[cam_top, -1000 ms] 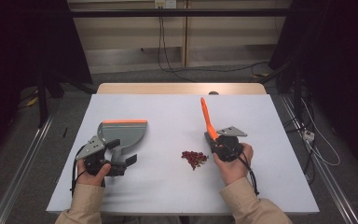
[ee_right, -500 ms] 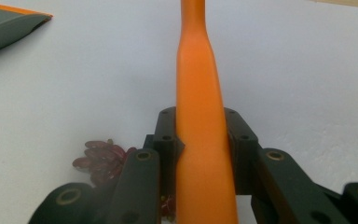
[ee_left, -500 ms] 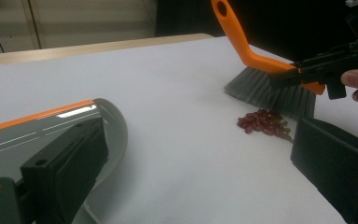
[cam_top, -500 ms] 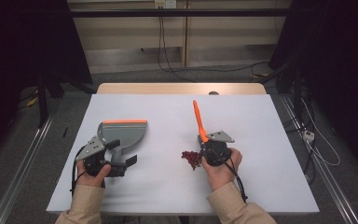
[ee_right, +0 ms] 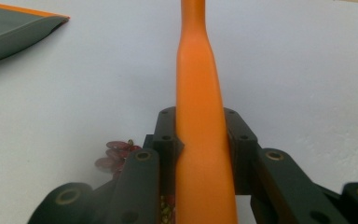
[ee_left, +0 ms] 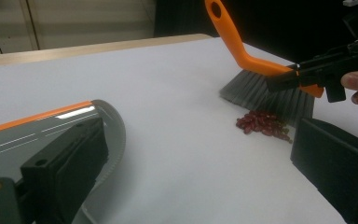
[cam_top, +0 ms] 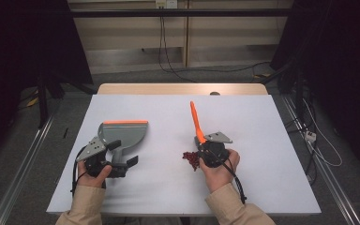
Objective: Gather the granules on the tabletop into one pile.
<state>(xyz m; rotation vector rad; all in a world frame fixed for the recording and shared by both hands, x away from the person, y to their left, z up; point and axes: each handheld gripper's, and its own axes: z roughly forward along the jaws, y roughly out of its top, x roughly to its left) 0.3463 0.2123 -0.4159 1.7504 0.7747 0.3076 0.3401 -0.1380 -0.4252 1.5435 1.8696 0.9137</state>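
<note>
Right hand-held gripper (cam_top: 205, 149), clamped on the orange plastic brush (cam_top: 196, 123), slid left; grey bristles now touch the glossy red beans (cam_top: 191, 159) mid-counter (cam_top: 262, 122). Left hand-held gripper (cam_top: 115, 161) grips grey dustpan (cam_top: 122, 133), unmoved.

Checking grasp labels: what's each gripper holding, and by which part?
Right gripper: shut on the brush, on its orange handle just above the bristles. Left gripper: on the dustpan at its handle end; the contact itself isn't clear.
</note>
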